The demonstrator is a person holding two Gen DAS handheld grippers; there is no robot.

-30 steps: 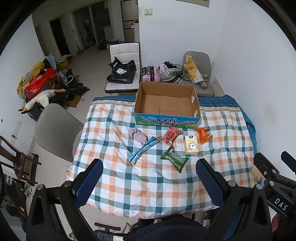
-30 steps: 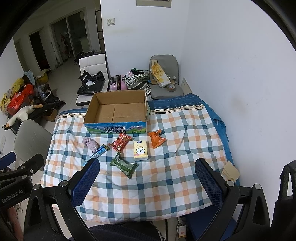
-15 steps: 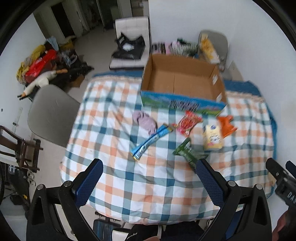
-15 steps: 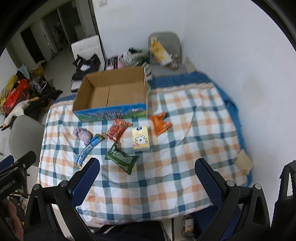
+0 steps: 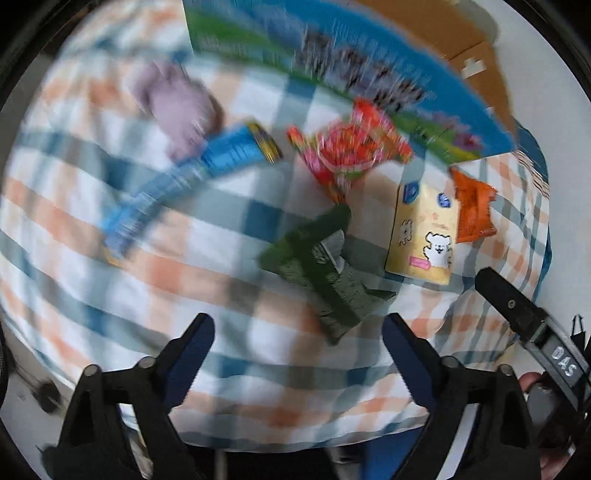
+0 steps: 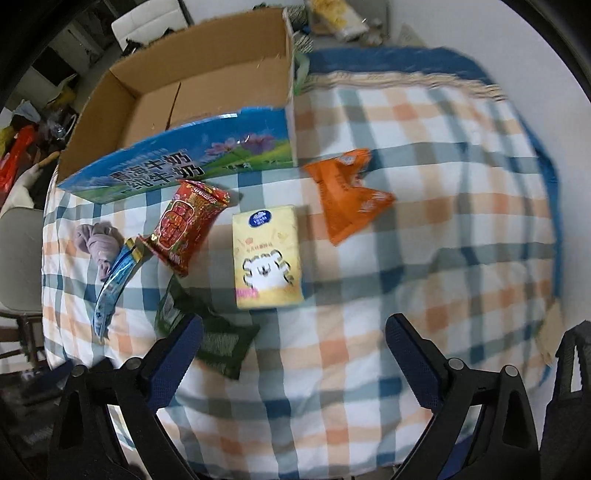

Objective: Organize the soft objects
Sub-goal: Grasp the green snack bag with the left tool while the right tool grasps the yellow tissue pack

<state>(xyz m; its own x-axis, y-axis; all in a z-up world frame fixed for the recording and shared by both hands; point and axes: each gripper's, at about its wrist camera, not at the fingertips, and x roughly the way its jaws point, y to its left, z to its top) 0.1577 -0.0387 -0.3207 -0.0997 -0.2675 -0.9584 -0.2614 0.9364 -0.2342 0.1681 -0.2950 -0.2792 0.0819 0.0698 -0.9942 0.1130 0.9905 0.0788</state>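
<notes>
Several soft items lie on the checked tablecloth [image 6: 424, 258] in front of an open cardboard box [image 6: 207, 88]: a yellow tissue pack [image 6: 266, 254], an orange packet [image 6: 347, 192], a red snack bag [image 6: 186, 221], a green packet [image 6: 218, 339], a blue stick pack [image 6: 114, 280] and a mauve cloth bundle [image 6: 98, 243]. My right gripper [image 6: 293, 332] is open and empty, just in front of the tissue pack. My left gripper [image 5: 297, 332] is open and empty, over the green packet [image 5: 325, 273]. The left wrist view is blurred.
The box [image 5: 369, 74] stands at the far side of the table. A grey chair [image 6: 18, 258] stands at the table's left. A white chair [image 6: 147, 26] and clutter lie on the floor behind the box. A white wall [image 6: 535, 55] runs along the right.
Both grippers have dropped down and forward towards the items, which now fill the views. Both stay open and empty.
</notes>
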